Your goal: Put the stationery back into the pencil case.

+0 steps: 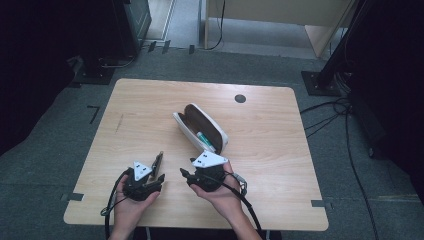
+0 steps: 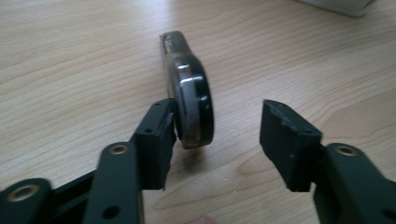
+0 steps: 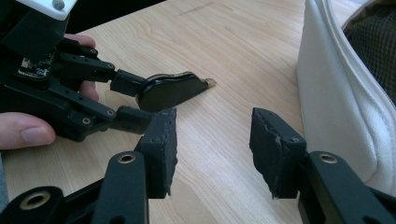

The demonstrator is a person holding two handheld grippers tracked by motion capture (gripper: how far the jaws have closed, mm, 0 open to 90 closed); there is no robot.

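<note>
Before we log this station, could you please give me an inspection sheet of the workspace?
Surface: wooden table, bare, with a dark round hole near the far edge.
Job's things: dark flat thing on edge on the table; open white case beyond it, with a green-capped pen inside.
Clutter: nothing seen.
Grippers: left gripper open around the dark thing, one pad touching it and the other apart; right gripper open and empty, beside the case.
Cables: a gripper cable trails off the near edge from each hand; floor cables lie to the right.
Surroundings: grey floor, dark stand base.
</note>
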